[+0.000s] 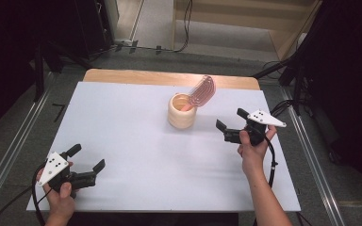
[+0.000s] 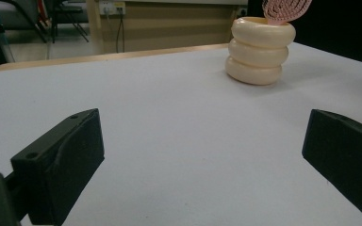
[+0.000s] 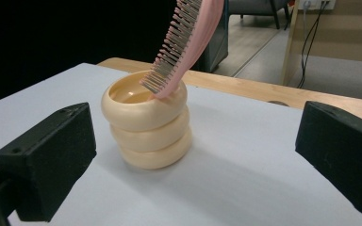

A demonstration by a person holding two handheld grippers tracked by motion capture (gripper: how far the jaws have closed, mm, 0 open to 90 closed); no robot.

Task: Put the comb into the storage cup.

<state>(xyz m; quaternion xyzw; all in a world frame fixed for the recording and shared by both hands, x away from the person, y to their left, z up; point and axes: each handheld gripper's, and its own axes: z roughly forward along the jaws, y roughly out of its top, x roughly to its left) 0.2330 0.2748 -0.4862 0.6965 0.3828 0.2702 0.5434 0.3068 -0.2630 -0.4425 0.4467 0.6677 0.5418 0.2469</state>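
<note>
The right gripper has its fingers spread wide with nothing between them, and they hover just above the desk. In the right gripper view the fingers point straight at a cream ribbed holder, which stands near them, slightly left of the middle of the gap. The holder is made of three stacked rounded rings and stands upright on the white desk surface. A pink hairbrush sits in it, handle end down inside the opening, head leaning out over the rim with its bristles facing the left of that view. In the high view the holder stands right of the desk's centre towards the far edge, and the brush head tilts away to the right and back, towards the wooden strip along the far edge.

The left gripper is well apart from all this, near the front left corner of the desk. Its fingers are also wide open and empty, held low over the bare surface. In the left gripper view the holder appears far off, to the upper right, with the brush head just visible above it.

A hand grips the right gripper from below, and another hand grips the left one; a black cable trails from the right gripper.
</note>
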